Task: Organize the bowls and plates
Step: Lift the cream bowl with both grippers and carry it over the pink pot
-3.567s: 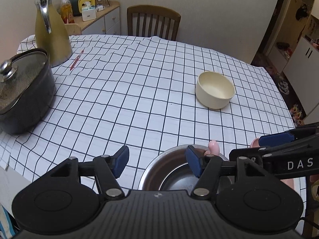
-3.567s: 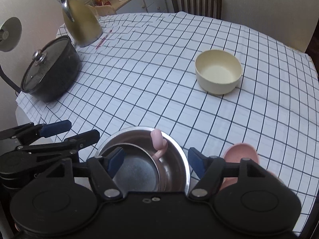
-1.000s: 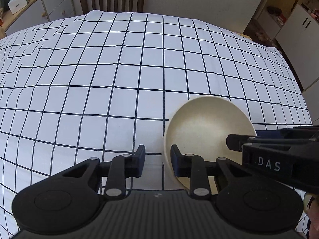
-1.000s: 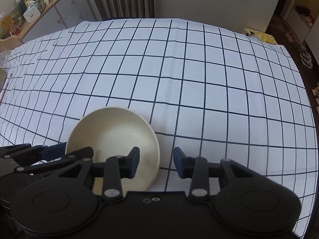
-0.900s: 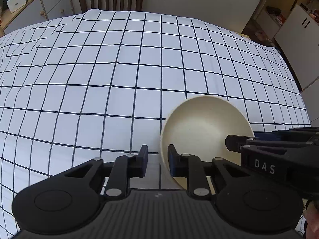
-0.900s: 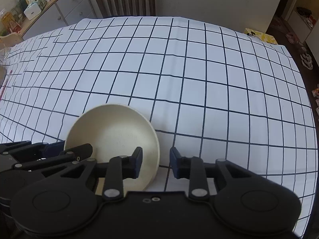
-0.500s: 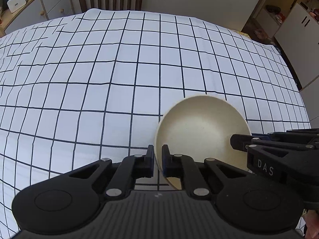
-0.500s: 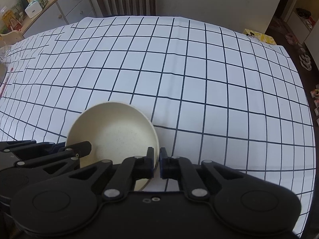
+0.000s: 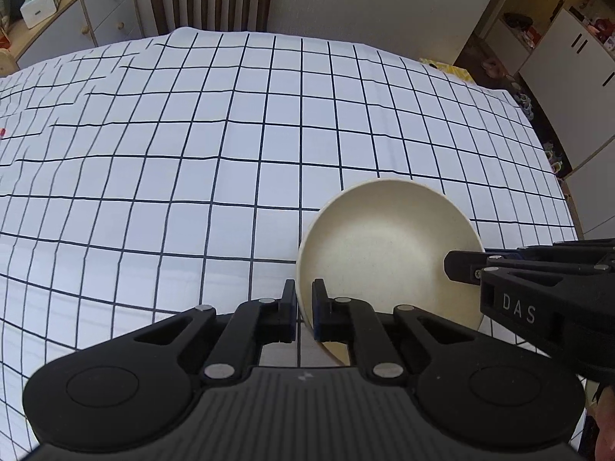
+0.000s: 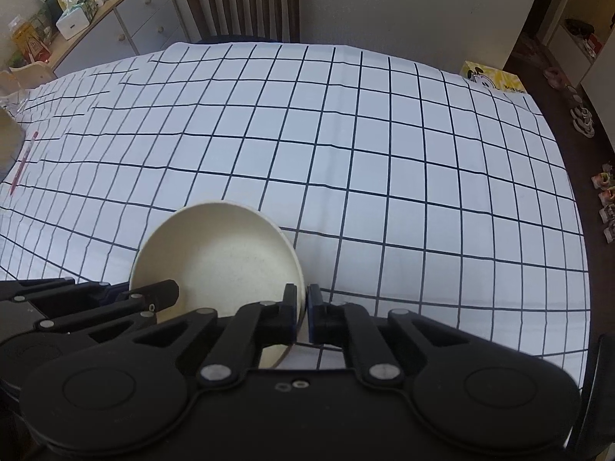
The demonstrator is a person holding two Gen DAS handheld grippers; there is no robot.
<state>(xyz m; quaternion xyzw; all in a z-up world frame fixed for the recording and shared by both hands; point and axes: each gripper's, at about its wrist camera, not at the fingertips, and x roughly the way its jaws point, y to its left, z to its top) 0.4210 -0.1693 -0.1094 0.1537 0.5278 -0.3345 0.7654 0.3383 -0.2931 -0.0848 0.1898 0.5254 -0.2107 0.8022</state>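
Evidently this is a two-handed carry: both grippers have pinched the same cream bowl (image 9: 388,253) by its rim, one on each side. The left gripper (image 9: 304,309) has its jaws nearly closed, with only the thin wall between the pads, one pad inside and one outside, at about 8 o'clock on the bowl in the left view. The right gripper (image 10: 303,313) does the same on the opposite side, at about 4 o'clock on the bowl in its own view, and its jaws are just as narrow. In the left view the right gripper's fingers come in from 3 o'clock and end at the rim.

Gripping opposite points makes sense. A single pinch on a thin wall would let the bowl swing or slip, while two opposed pinches keep it balanced and its mouth facing up.

The bowl sits low in both views, toward 6 o'clock, close to the cameras and above the checked cloth (image 9: 192,176). A soft shadow lies on the cloth past its right edge, so I judge it lifted clear rather than resting, though its underside is hidden.

Ahead, toward 12 o'clock, the cloth is bare up to the chair (image 10: 240,4). No other dish shows in these views, so the stacking spot is probably behind the cameras.
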